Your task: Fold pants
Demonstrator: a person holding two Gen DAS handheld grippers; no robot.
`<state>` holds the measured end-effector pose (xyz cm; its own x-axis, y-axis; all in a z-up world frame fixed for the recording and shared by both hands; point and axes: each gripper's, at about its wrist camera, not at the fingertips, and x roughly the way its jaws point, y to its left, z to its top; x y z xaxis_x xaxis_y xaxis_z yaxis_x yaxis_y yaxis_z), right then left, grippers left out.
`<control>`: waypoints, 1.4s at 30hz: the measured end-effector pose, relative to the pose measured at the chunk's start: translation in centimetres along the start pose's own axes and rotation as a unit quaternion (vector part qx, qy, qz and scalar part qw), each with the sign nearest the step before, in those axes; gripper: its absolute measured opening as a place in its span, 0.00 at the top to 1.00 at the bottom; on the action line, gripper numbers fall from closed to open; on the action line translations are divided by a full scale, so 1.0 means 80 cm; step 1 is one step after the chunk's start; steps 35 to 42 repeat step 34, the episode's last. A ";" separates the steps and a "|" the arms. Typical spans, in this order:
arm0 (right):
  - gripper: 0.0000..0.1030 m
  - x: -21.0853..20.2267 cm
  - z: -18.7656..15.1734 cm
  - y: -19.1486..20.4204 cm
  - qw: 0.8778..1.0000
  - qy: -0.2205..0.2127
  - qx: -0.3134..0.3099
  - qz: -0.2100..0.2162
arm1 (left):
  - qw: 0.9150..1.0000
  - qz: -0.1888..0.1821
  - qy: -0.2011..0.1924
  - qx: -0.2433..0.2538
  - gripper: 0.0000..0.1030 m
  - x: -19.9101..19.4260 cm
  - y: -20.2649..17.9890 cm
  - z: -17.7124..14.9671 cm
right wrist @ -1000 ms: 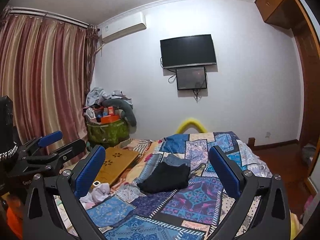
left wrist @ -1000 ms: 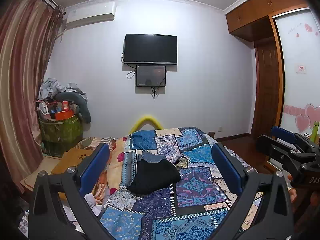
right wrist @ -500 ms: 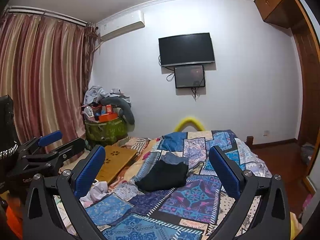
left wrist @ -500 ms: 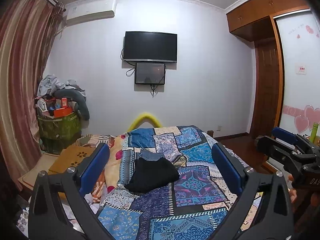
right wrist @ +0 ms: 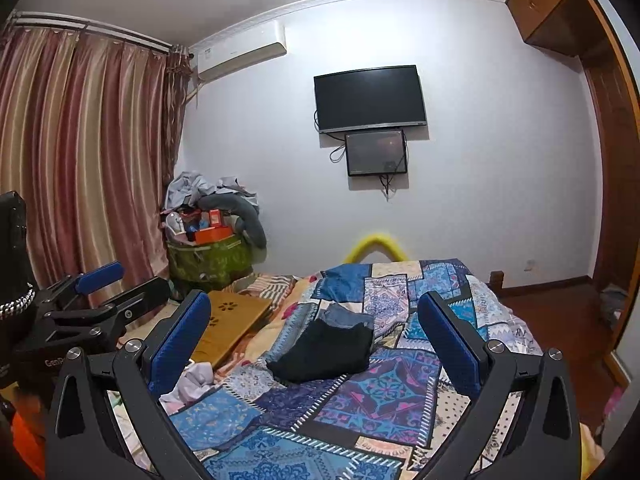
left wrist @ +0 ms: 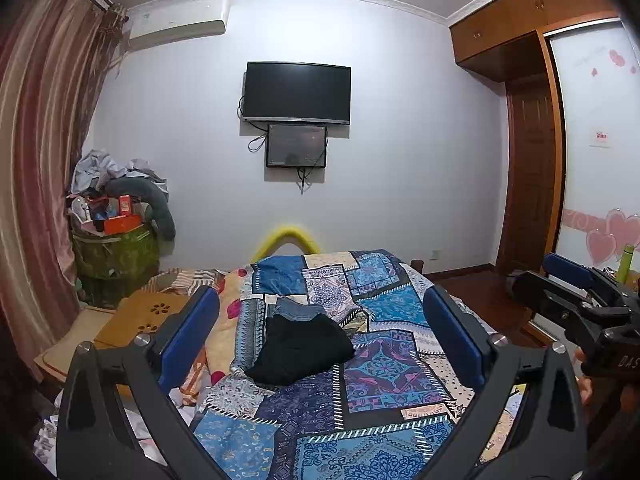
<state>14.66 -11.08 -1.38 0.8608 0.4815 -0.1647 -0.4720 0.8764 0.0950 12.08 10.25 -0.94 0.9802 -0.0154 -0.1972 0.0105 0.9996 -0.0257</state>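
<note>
ahead on the quilt [left wrist: 384, 364], black pants [left wrist: 302, 350] look folded; both my left gripper [left wrist: 320, 336] and right gripper [right wrist: 314, 332] gape empty; grabbing now could unravel them.

Readable lettering: "DAS", cut off at the frame edge, on the right gripper [left wrist: 576, 280]; "GenP", also cut off, on the left gripper [right wrist: 104, 284]. Wardrobe door label [left wrist: 601, 135] illegible.
</note>
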 end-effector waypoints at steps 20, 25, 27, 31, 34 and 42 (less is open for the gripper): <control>0.00 -0.001 -0.002 -0.002 1.000 0.000 0.002 -0.005 | 1.000 -0.013 0.004 0.005 0.00 -0.002 -0.001 -0.002; 0.00 -0.002 -0.003 0.000 1.000 -0.001 0.002 -0.008 | 1.000 -0.015 0.007 0.002 0.00 -0.001 0.000 -0.002; 0.00 -0.002 -0.003 0.000 1.000 0.000 0.003 -0.008 | 1.000 -0.018 0.007 0.001 0.00 -0.001 0.001 -0.002; 0.00 -0.001 -0.003 -0.001 1.000 0.000 0.005 -0.010 | 1.000 -0.021 0.005 0.006 0.00 -0.004 0.000 -0.003; 0.00 0.000 -0.004 -0.001 1.000 0.003 0.006 -0.010 | 1.000 -0.024 0.006 0.007 0.00 -0.005 0.000 -0.002; 0.00 0.000 -0.004 -0.001 1.000 0.003 0.006 -0.010 | 1.000 -0.024 0.006 0.007 0.00 -0.005 0.000 -0.002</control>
